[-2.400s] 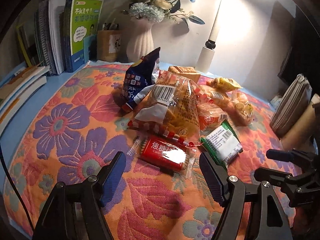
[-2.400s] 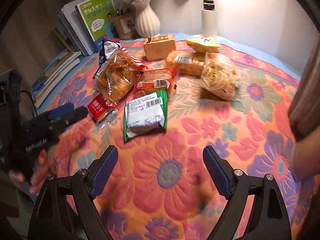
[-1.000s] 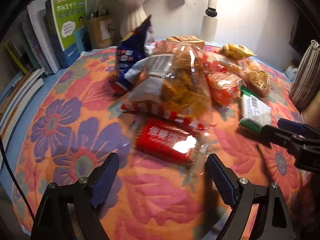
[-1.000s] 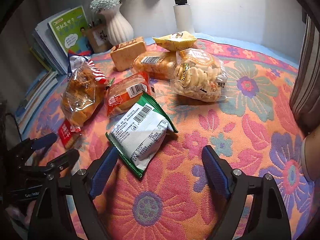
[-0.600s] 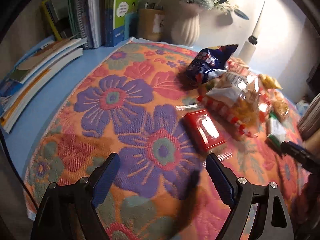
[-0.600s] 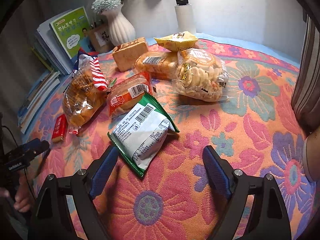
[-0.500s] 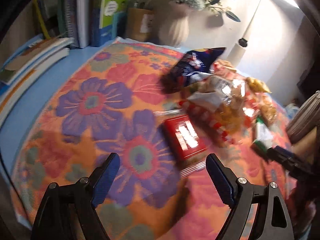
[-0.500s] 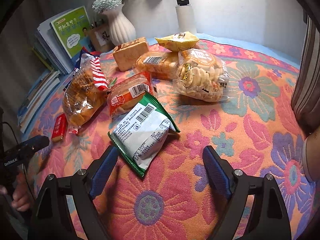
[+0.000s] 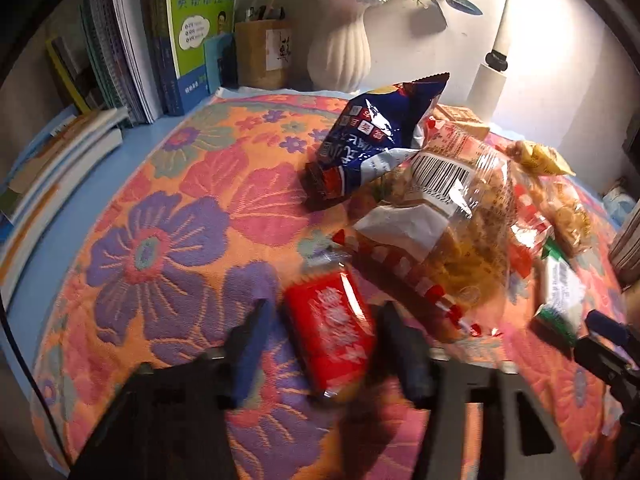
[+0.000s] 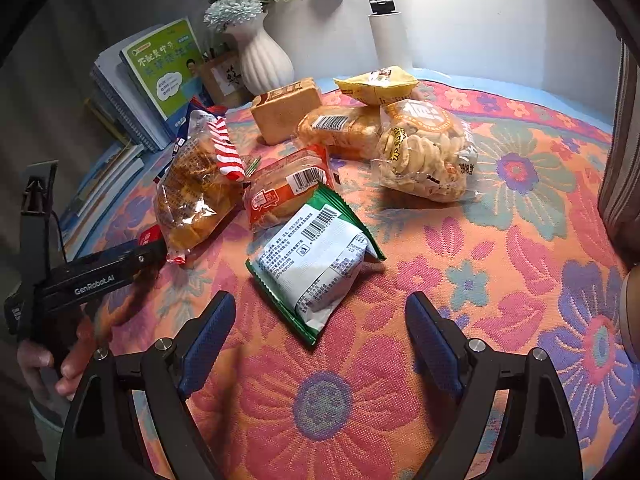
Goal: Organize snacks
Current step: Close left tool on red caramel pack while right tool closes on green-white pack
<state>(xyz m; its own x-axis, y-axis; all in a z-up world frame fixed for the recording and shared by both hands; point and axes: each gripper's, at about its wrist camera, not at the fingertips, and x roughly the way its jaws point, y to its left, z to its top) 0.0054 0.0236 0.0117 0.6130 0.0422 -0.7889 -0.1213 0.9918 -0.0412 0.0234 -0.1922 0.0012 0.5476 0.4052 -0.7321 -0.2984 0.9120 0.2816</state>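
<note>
- The left claw [image 9: 326, 344] reaches down over the near part of the counter [image 9: 120, 184], which is covered by an orange floral cloth [image 9: 168, 240]. Its jaws have just been closing in on the red snack pack [image 9: 330, 330], which lies between them; the picture is blurred there, so whether the pads already press on the wrapper cannot be told.
- In the right wrist view that same claw shows at the left edge of the counter, held by a hand [image 10: 60, 356].
- The right claw [image 10: 320, 340] hangs with its jaws wide apart and nothing between them, above bare cloth near the front edge.
- Just beyond it lies the green-edged white packet [image 10: 316, 260], barcode side up.
- Behind that packet, touching it, is an orange-wrapped bread roll [image 10: 286, 188].
- To the left of the roll, a clear bag of golden pastry with red-and-white stripes [image 10: 196, 188] rests near the left edge of the counter, its end just beside the red snack pack.
- A dark blue snack bag [image 9: 380, 136] stands tilted behind the striped bag.
- Toward the middle, a clear bag of round rice crackers [image 10: 424, 156] sits beside a long pack of biscuits [image 10: 340, 128].
- Farther back lie a tan brick-shaped pack [image 10: 284, 108] and a yellow pouch [image 10: 376, 84].
- At the far edge stand a white ribbed vase [image 10: 264, 60] with flowers, a row of books [image 9: 180, 32] and a white lamp base [image 10: 386, 36].
</note>
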